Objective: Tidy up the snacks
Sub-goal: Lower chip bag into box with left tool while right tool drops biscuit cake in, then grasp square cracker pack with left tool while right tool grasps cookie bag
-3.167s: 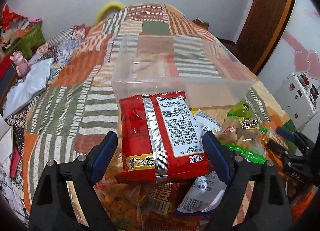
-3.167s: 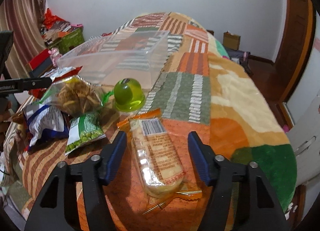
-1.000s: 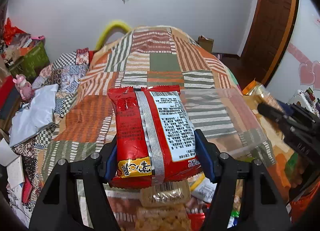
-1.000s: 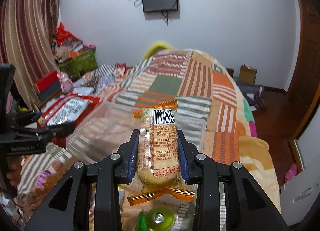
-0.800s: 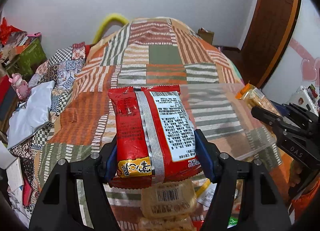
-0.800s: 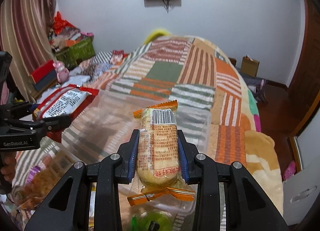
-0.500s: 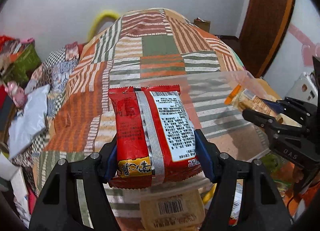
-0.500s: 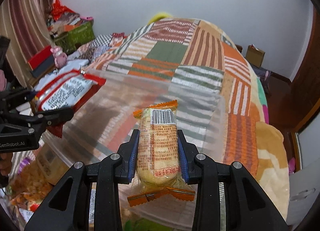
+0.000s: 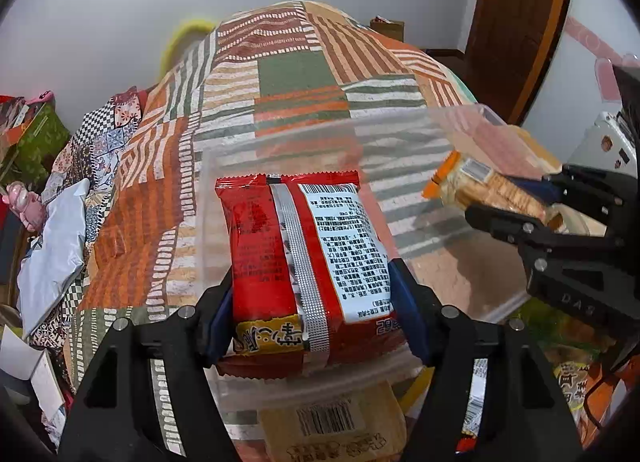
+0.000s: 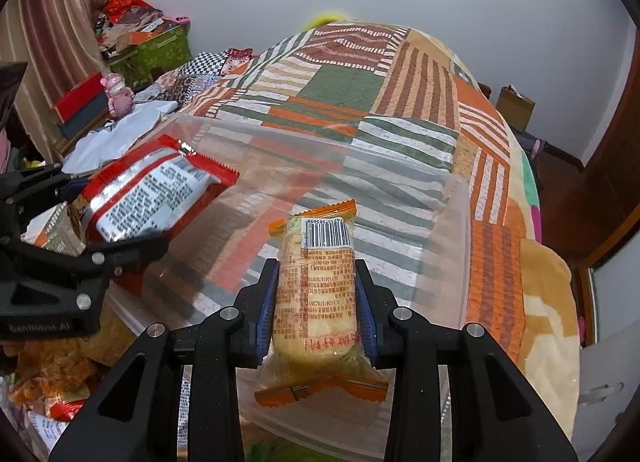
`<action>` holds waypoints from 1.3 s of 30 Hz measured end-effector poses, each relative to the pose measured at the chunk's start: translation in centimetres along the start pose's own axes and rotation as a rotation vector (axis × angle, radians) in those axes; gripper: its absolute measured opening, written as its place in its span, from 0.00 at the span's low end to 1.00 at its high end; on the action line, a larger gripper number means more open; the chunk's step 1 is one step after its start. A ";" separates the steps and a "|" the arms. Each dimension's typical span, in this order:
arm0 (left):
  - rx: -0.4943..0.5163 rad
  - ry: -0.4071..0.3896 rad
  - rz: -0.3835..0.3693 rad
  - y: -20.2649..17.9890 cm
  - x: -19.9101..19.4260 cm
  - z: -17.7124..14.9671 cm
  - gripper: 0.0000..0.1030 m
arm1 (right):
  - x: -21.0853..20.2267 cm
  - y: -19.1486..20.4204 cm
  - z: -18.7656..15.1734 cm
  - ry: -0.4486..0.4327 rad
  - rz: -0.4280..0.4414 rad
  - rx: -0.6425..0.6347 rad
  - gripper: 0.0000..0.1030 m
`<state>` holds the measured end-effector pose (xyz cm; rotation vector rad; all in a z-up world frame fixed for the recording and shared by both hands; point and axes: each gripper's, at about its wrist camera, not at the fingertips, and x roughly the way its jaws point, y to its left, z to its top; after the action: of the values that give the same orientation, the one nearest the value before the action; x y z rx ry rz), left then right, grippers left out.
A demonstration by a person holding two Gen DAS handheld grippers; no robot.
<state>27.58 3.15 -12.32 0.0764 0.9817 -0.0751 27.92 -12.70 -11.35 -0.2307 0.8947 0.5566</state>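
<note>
My left gripper (image 9: 310, 282) is shut on a red snack bag (image 9: 304, 250) with a white label and holds it over the near left part of a clear plastic bin (image 9: 460, 118). The bag also shows in the right wrist view (image 10: 148, 194). My right gripper (image 10: 316, 298) is shut on an orange-ended cracker pack (image 10: 316, 282) and holds it over the bin's near right side (image 10: 456, 246). The pack shows in the left wrist view (image 9: 480, 190), held inside the bin's right edge.
The bin sits on a patchwork quilt (image 10: 340, 86) on a bed. More snack packs lie below the bin's near wall, among them a tan barcode pack (image 9: 332, 426) and orange snacks (image 10: 48, 366). A pink toy (image 10: 118, 96) and boxes sit at the left. A wooden door (image 9: 516, 22) stands at the right.
Both grippers closed on their snacks, lifted them from the quilt and carried them forward over the clear bin. In the last half second both moved further over it and lower.
</note>
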 end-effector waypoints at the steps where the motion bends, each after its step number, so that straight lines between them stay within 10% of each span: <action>1: -0.002 -0.003 -0.002 0.0 -0.1 -0.1 0.68 | 0.0 0.0 0.1 0.002 0.008 0.005 0.33; 24: -0.061 -0.128 -0.039 0.8 -9.2 -4.3 0.86 | -9.6 3.5 -1.7 -0.200 0.026 -0.027 0.72; 39: -0.121 -0.055 -0.094 1.5 -9.3 -9.7 0.90 | -7.8 5.5 -6.3 -0.130 0.053 -0.036 0.77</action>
<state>14.60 5.91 -9.93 -0.0828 0.9328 -0.1027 16.79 -13.56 -8.83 -0.2021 0.7668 0.6301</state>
